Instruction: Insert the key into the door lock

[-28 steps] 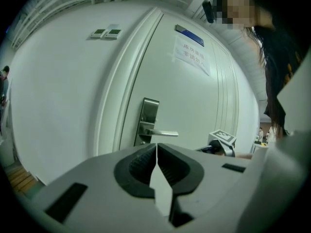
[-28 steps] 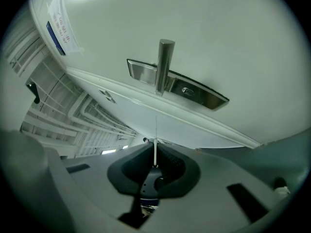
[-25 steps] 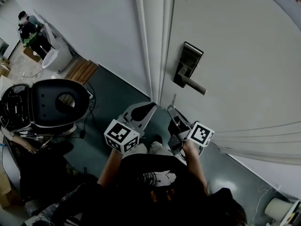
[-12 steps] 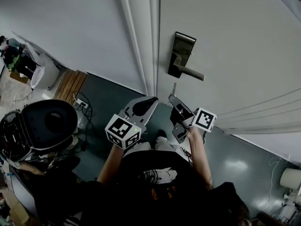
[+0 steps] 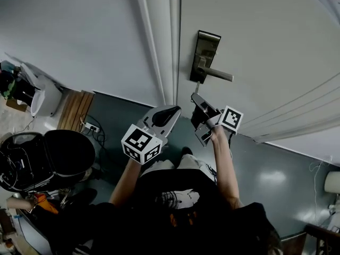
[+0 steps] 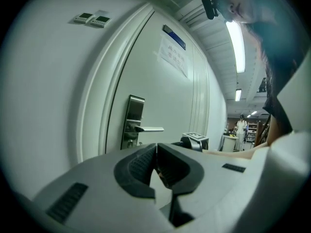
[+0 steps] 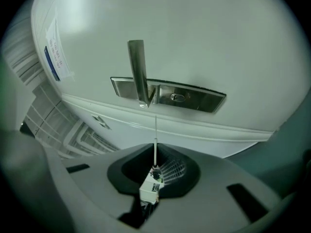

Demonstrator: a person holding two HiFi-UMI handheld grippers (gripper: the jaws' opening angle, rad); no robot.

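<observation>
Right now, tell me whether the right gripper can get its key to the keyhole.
Probably yes. The right gripper holds the key blade-first, short of the lock plate, with nothing between. The tip points slightly aside of the keyhole, so a small shift seems needed.

Notice point(image 6: 173, 57) on the door point(image 6: 165, 101) bears print (too blurred to read).

We see a glossy, dark grey-green floor point(image 5: 276, 158). At far left a slatted light wooden board point(image 5: 74, 110) lies on it, with a white power strip point(image 5: 90, 127) and black cables just beside. A large rounded black shell point(image 5: 66, 154) stands nearer on the left.
</observation>
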